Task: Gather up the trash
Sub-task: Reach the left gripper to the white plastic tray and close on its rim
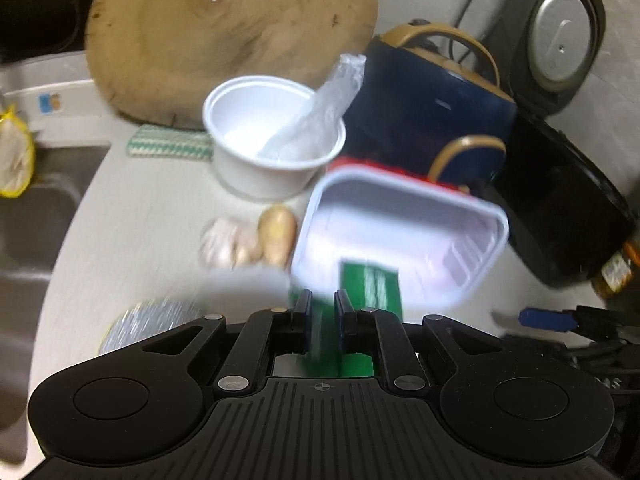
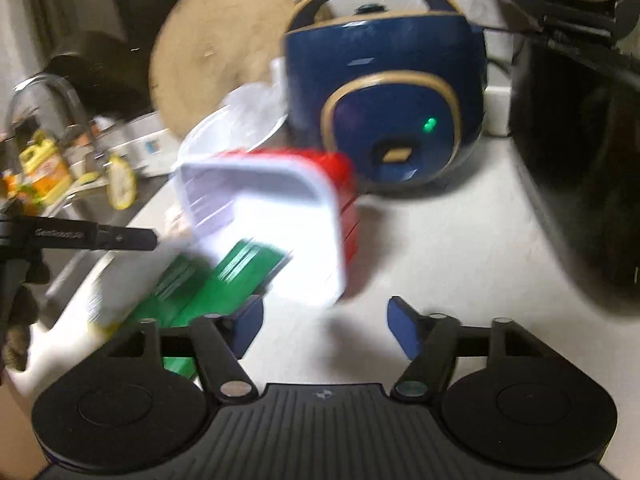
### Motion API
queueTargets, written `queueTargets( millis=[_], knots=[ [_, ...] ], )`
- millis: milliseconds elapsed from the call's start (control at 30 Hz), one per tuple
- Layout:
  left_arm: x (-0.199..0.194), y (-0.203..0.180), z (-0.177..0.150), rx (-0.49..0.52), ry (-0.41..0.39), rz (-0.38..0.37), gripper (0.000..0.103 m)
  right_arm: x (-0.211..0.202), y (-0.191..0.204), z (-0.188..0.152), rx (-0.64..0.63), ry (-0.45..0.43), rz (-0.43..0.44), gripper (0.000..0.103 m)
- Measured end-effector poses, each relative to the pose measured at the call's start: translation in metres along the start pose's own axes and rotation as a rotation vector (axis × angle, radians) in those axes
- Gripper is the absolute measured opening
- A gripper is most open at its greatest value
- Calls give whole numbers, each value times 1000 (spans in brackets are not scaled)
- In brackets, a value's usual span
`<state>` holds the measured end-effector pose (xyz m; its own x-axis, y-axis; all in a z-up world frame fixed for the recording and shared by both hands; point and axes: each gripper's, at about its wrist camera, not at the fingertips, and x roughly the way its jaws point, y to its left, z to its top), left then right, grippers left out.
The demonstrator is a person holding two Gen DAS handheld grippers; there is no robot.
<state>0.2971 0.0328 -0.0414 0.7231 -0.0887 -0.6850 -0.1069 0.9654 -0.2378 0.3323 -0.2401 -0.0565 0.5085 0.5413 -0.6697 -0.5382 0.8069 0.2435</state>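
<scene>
Green packet — flat wrapper, pinched at its near end in the left gripper, jaws closed tight on it. Its long axis runs forward from the jaws, far end lying inside the rectangular tray, which sits tipped, mouth toward the cameras — likely serving as the trash catcher. Right gripper has jaws wide, empty, over the bench. White bowl behind holds crumpled plastic.

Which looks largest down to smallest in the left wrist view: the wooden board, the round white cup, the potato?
1. Wooden board, widest by far, though partly cut off at the frame top.
2. Round white cup.
3. Potato, plainly smallest.
The board stands farthest back, so its lead is safe.
</scene>
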Motion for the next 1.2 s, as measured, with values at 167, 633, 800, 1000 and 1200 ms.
queueTargets(
  millis=[167,633,800,1000,1200],
  knots=[
    [-19,-10,-36,34,17,20,14,-6,57,-42,-135,67,25,79],
    [28,-11,13,6,-104,92,14,-3,38,-36,-306,-72,-284,87],
    [44,-3,40,43,-162,95,15,-33,33,-28,-125,-51,-28,87],
    [65,-7,49,75,-110,86,15,-20,88,-59,-228,7,100,88],
    [83,-8,56,64,-122,85,16,-25,79,-69,-397,-42,-89,90]
  ],
)
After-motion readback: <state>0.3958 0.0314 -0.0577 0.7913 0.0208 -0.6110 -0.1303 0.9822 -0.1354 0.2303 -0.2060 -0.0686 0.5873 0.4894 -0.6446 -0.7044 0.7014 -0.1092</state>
